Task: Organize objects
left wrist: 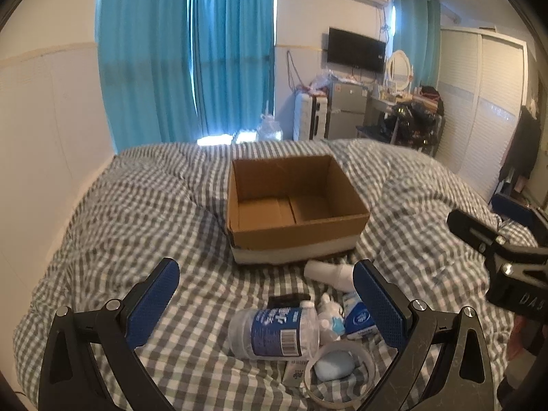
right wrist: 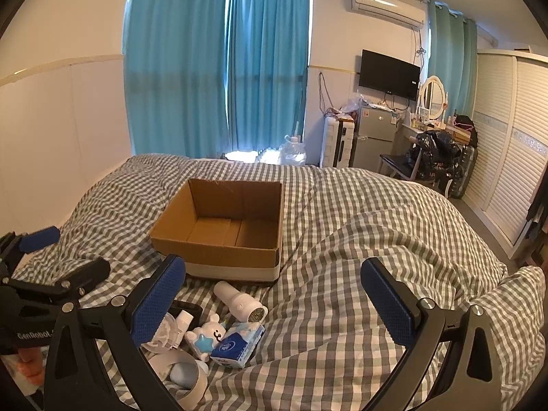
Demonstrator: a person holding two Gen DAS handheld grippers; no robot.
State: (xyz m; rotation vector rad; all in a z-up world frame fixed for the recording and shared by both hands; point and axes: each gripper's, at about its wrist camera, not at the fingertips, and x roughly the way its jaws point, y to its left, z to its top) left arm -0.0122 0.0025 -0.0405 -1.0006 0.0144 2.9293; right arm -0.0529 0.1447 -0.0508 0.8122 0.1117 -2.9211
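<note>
A cardboard box point(left wrist: 294, 205) sits open and empty mid-bed on the checked duvet point(left wrist: 120, 212). Near its front edge lie a water bottle point(left wrist: 274, 332), tissue pack point(left wrist: 358, 320), white cylinder point(right wrist: 241, 303) and bear toy point(right wrist: 205, 337). The left gripper point(left wrist: 267, 304) and right gripper point(right wrist: 274, 299) both hover with jaws wide apart.

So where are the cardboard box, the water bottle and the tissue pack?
cardboard box point(left wrist: 296, 236): left wrist view, front outer wall.
water bottle point(left wrist: 274, 330): left wrist view, blue label.
tissue pack point(right wrist: 236, 344): right wrist view, blue top face.
</note>
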